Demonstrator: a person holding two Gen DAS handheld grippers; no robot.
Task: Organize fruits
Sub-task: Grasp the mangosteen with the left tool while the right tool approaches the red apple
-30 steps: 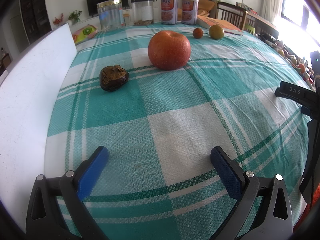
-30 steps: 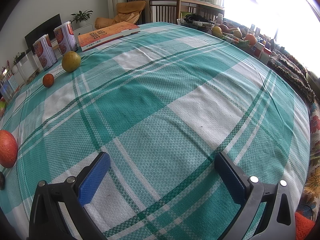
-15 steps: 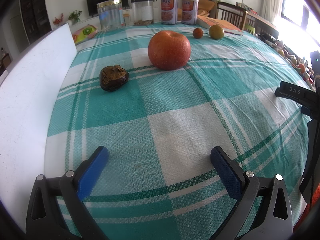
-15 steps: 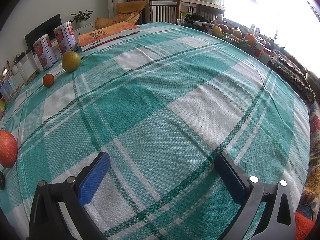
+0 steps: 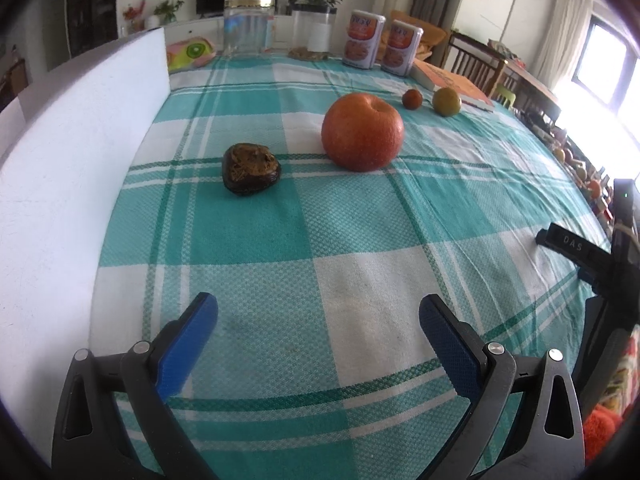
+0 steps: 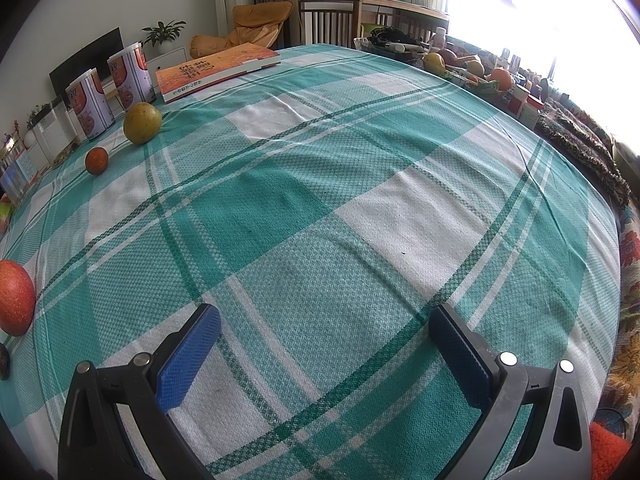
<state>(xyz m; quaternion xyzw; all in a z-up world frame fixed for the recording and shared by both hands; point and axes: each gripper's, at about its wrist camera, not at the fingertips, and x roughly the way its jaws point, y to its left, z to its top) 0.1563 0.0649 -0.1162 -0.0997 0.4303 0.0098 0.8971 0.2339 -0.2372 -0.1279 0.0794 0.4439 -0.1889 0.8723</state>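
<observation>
A big red-orange apple (image 5: pixel 362 132) sits on the green plaid tablecloth (image 5: pixel 280 232), with a dark brown wrinkled fruit (image 5: pixel 250 168) to its left. Farther back lie a small orange fruit (image 5: pixel 412 99) and a yellow-green fruit (image 5: pixel 447 101). My left gripper (image 5: pixel 318 320) is open and empty, well short of the fruits. My right gripper (image 6: pixel 324 332) is open and empty over bare cloth; the apple (image 6: pixel 14 298), small orange fruit (image 6: pixel 96 160) and yellow-green fruit (image 6: pixel 142 123) lie far to its left.
A white board (image 5: pixel 72 152) stands along the table's left edge. Two cans (image 5: pixel 382 46), two clear jars (image 5: pixel 250 26) and an orange book (image 6: pixel 216 70) line the far edge. A basket of other fruit (image 6: pixel 468 70) stands beyond the right edge.
</observation>
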